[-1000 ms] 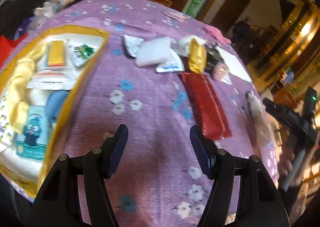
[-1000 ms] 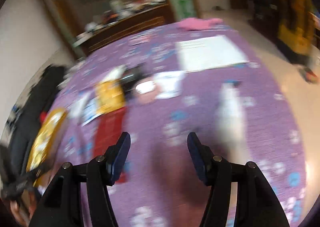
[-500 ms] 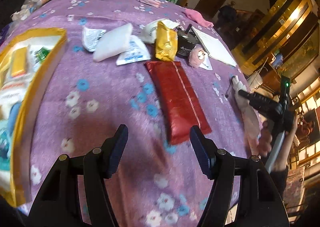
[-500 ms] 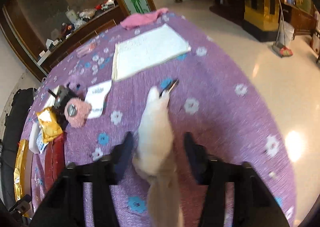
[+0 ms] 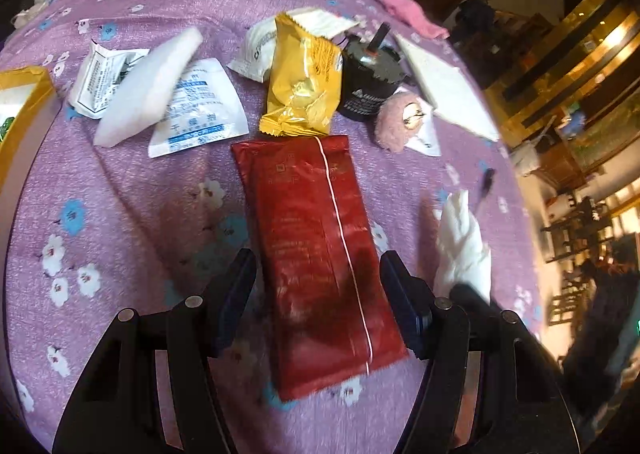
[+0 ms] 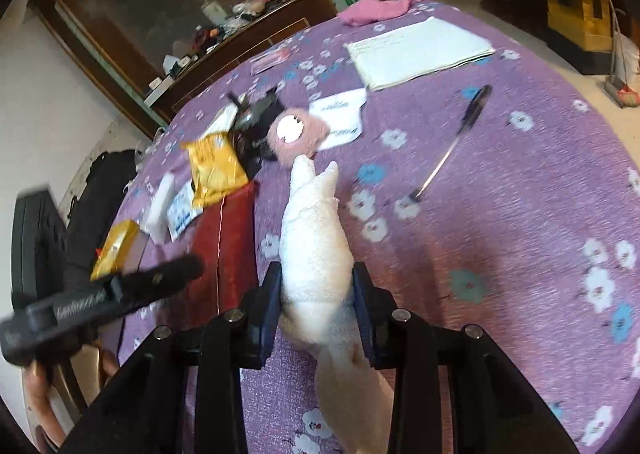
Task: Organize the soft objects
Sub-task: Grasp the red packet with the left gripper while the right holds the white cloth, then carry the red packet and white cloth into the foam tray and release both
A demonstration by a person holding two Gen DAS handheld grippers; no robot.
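My right gripper is shut on a white fluffy cloth and holds it over the purple flowered tablecloth; the cloth also shows in the left wrist view. My left gripper is open, its fingers on either side of a long red soft pack lying flat on the cloth. The red pack shows in the right wrist view too. A pink fuzzy puff lies just beyond it.
A yellow snack bag, white sachets, a white foam pad and a black jar lie beyond the red pack. A yellow-rimmed box is at the left. A pen, paper and a pink cloth lie farther off.
My left gripper has moved from beside the box to straddle the red pack. My right gripper has closed on the white cloth and lifted it.
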